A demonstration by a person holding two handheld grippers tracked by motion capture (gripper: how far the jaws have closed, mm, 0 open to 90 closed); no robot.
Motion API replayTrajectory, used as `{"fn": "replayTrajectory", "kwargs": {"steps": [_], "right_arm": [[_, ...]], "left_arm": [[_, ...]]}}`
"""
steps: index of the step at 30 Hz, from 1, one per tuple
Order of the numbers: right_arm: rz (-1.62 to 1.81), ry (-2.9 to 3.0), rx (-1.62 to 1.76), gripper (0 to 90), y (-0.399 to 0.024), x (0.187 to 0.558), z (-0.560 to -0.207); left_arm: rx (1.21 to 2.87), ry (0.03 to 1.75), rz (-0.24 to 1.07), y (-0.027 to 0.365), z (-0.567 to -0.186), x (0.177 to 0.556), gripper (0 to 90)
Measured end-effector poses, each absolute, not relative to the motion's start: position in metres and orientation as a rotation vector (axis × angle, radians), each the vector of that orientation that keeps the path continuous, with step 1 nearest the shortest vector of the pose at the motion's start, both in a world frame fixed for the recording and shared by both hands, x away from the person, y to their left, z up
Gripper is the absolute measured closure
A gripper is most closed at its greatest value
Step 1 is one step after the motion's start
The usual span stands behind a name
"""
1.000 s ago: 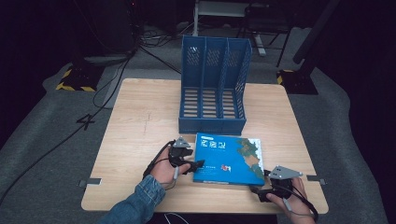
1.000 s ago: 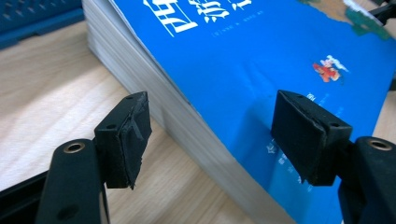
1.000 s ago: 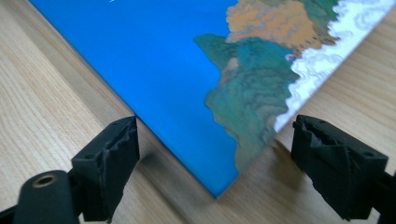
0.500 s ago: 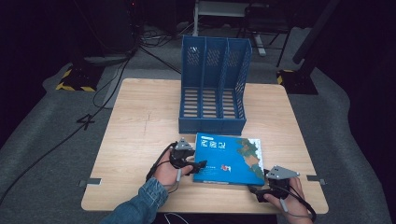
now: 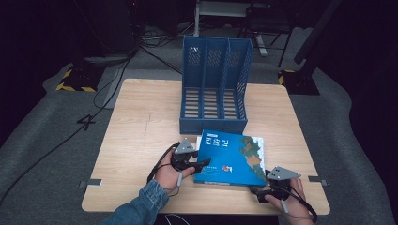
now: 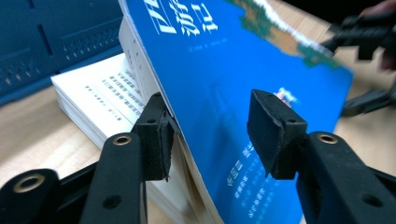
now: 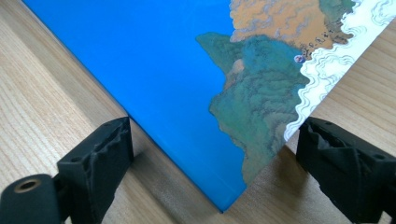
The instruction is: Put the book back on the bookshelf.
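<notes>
A blue book (image 5: 230, 159) with a map picture lies flat on the wooden table (image 5: 141, 122) in front of the file holder. My left gripper (image 5: 205, 164) is at its left edge. In the left gripper view the cover and some pages (image 6: 224, 70) are lifted off the white pages (image 6: 93, 93). That lifted part stands between the jaws of my left gripper (image 6: 212, 135), which have just been closing; one pad (image 6: 156, 135) touches its underside and the other stands clear. My right gripper (image 5: 257, 191) is open at the near right corner (image 7: 224, 196), its jaws having just opened slightly.
A blue three-slot file holder (image 5: 213, 93) stands upright behind the book, mid-table. Bare wood lies to the left and right of it. Cables and stands sit on the dark floor beyond the far edge. The right gripper (image 6: 369, 37) appears past the book in the left gripper view.
My left gripper has edged slightly to the right, onto the book's left edge. The right hand has stayed where it was.
</notes>
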State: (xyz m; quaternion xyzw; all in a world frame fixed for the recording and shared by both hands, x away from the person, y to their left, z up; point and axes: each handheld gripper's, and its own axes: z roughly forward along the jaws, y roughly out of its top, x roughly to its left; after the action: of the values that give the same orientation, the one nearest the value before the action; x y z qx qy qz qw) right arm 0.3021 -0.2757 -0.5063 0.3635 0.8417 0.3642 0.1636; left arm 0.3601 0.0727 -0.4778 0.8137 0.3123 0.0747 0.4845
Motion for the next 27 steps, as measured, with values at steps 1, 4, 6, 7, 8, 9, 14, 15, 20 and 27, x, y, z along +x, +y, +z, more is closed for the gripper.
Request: {"fn": "replayTrajectory", "kwargs": {"steps": [1, 4, 6, 7, 8, 9, 14, 15, 20, 27], "right_arm": [[1.039, 2.400, 1.036, 11.0, -0.276, 0.302, -0.506], [1.039, 2.401, 1.035, 11.0, -0.276, 0.302, -0.506], [1.038, 2.401, 1.032, 11.1, -0.276, 0.302, -0.506], [1.033, 2.398, 1.032, 11.2, -0.276, 0.301, -0.506], [1.033, 2.394, 1.027, 11.3, -0.275, 0.300, -0.506], [1.024, 2.390, 1.018, 12.0, -0.275, 0.299, -0.506], [0.988, 2.410, 0.977, 26.4, -0.280, 0.294, -0.499], [0.998, 2.375, 0.979, 27.0, -0.283, 0.289, -0.494], [1.001, 2.261, 0.946, 27.0, -0.277, 0.281, -0.484], [0.993, 2.272, 0.796, 28.6, -0.246, 0.281, -0.486]], "left_arm": [[1.982, 0.766, 0.216, 0.075, -0.477, 0.361, 67.5], [1.951, 0.799, 0.167, 0.078, -0.476, 0.363, 78.2], [1.935, 0.804, 0.120, 0.081, -0.472, 0.364, 81.2], [1.939, 0.800, 0.121, 0.081, -0.471, 0.364, 82.4], [1.946, 0.793, 0.116, 0.081, -0.468, 0.363, 83.1], [1.949, 0.793, 0.113, 0.081, -0.467, 0.363, 83.7], [1.975, 0.773, 0.093, 0.080, -0.457, 0.361, 84.7], [1.983, 0.772, 0.089, 0.080, -0.453, 0.361, 84.9], [1.990, 0.774, 0.084, 0.078, -0.445, 0.359, 85.2], [2.013, 0.754, 0.079, 0.073, -0.429, 0.357, 85.3]]}}
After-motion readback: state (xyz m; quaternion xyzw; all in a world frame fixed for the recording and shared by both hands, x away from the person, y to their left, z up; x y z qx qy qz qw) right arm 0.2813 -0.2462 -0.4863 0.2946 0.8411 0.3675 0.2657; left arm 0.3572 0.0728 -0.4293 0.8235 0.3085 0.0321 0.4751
